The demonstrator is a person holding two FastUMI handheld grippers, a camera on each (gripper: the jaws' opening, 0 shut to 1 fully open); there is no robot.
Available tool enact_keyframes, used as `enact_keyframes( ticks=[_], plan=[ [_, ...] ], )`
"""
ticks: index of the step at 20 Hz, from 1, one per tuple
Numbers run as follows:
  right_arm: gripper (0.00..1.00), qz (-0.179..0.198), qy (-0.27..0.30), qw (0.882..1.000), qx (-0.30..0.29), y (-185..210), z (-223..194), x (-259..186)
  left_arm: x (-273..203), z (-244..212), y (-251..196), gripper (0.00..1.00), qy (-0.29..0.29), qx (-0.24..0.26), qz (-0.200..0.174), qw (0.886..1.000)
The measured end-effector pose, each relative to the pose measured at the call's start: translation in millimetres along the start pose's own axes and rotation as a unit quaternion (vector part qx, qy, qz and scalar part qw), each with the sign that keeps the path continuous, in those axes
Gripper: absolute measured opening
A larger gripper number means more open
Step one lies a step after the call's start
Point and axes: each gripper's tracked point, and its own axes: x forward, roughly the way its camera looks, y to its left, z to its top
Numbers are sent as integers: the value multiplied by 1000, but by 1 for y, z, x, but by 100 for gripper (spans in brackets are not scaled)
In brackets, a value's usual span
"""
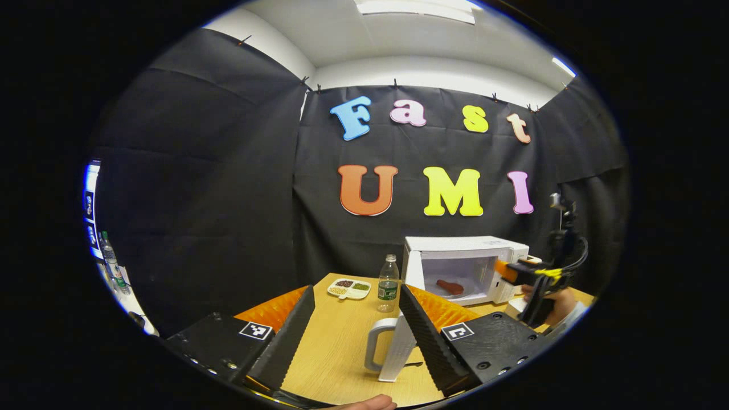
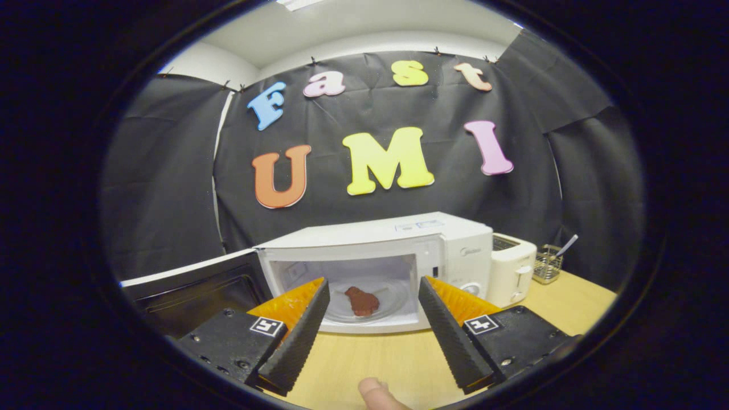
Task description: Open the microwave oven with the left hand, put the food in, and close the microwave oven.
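Wooden table (image 2: 364, 353), right gripper (image 2: 373, 319) agape, empty.

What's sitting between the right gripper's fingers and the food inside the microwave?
Bare stretch: in the right gripper view, the open right gripper faces the food on the microwave plate, with wooden table and the oven's front sill between.

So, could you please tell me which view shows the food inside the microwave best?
The right gripper view: the food lies on the glass plate, seen straight through the open front. The left gripper view shows it smaller, farther off and at an angle.
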Motion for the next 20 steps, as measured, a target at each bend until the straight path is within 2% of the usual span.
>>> enact_keyframes(
  ticks=[3, 5, 6, 7, 8, 9, 10, 12, 14, 16, 17, 18, 20],
  plan=[
    [100, 1, -33, 999, -8, -22, 34, -61, 13, -23, 23, 92, 5, 11, 21, 1000],
    [100, -12, -46, 999, -10, -44, 52, -99, 19, -42, 28, 92, 8, 11, 23, 1000],
    [100, -15, -51, 999, -11, -52, 61, -116, 21, -54, 26, 82, 16, 13, 17, 1000],
    [100, -16, -53, 998, -12, -59, 69, -132, 26, -61, 26, 90, 17, 20, 15, 1000],
    [100, -13, -60, 998, -12, -64, 78, -149, 32, -70, 20, 90, 28, 27, -3, 999],
    [100, -12, -65, 998, -14, -69, 85, -164, 34, -82, 11, 63, 46, 26, -19, 998],
    [100, -17, -67, 997, -19, -77, 89, -179, 34, -87, 13, 36, 52, 28, -16, 998],
    [100, -21, -74, 997, -31, -90, 97, -209, 45, -88, 12, 31, 45, 30, -27, 998],
    [100, -26, -78, 996, -32, -102, 101, -233, 46, -98, 5, 0, 57, 16, -36, 998],
    [100, -28, -75, 996, -40, -111, 105, -250, 51, -103, 0, 0, 59, 21, -40, 997],
    [100, -28, -74, 996, -46, -115, 106, -257, 51, -105, -6, 11, 63, 15, -43, 997],
    [100, -29, -76, 995, -53, -119, 109, -262, 52, -107, -7, 0, 65, 10, -40, 997],
    [100, -34, -78, 995, -60, -128, 111, -269, 53, -105, -18, 0, 62, -14, -55, 996]
  ],
)
